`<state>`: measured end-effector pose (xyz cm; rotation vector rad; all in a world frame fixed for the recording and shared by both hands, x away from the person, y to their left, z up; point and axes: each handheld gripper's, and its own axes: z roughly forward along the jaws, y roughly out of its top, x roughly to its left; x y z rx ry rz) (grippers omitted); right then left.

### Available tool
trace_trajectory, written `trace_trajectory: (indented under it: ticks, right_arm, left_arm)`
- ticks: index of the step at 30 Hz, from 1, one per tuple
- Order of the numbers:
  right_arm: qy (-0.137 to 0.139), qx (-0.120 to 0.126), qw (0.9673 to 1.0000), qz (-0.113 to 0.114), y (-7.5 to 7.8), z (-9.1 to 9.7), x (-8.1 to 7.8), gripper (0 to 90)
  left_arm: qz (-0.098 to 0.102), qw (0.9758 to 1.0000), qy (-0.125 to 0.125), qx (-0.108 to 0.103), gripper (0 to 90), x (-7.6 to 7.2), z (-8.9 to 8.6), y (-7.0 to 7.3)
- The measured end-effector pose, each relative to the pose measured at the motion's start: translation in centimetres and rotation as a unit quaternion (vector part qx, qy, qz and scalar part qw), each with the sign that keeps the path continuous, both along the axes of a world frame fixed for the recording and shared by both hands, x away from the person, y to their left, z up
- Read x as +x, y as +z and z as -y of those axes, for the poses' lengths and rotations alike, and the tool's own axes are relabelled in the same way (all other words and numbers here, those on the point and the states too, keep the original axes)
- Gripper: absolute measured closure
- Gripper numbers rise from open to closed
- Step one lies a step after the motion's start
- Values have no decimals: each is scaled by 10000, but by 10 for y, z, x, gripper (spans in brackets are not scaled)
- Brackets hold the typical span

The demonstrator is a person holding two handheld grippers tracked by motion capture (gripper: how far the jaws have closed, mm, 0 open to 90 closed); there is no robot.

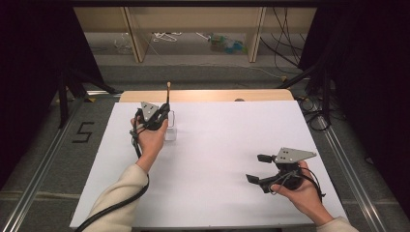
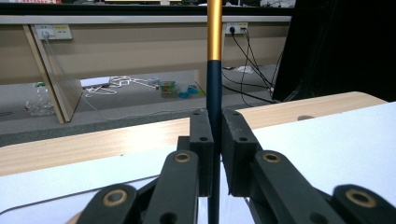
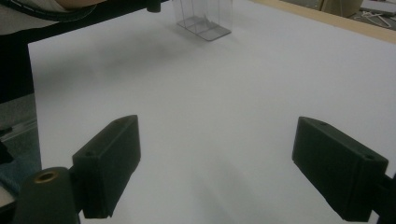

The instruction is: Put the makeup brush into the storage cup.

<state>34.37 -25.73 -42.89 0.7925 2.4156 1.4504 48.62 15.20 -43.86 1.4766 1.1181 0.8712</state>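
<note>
My left gripper (image 1: 163, 114) (image 2: 214, 140) is shut on a thin upright stick (image 1: 168, 93) (image 2: 214, 84), dark blue in its lower part and gold above. The stick stands over or in a small clear plastic box (image 1: 170, 130) (image 3: 204, 18) at the back left of the white sheet; whether its tip touches the box I cannot tell. Near the front right, my right gripper (image 1: 257, 168) (image 3: 215, 158) rests low over the sheet with its jaws wide apart and nothing between them.
A white sheet (image 1: 217, 145) covers the wooden table (image 1: 208, 95), whose bare edge shows at the back. Beyond it lie a grey floor, wooden shelf legs (image 1: 255, 34) and loose cables (image 1: 285, 53). Dark stands (image 1: 63, 96) flank both sides.
</note>
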Motion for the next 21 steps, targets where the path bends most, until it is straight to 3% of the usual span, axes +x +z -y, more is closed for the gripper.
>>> trace_trajectory:
  ticks: [21]
  right_arm:
    - [-24, 3, 10000, 10, 0, 0, 0, 161]
  left_arm:
    - [-63, 10000, 1, 20, 831, -1, 1, -5]
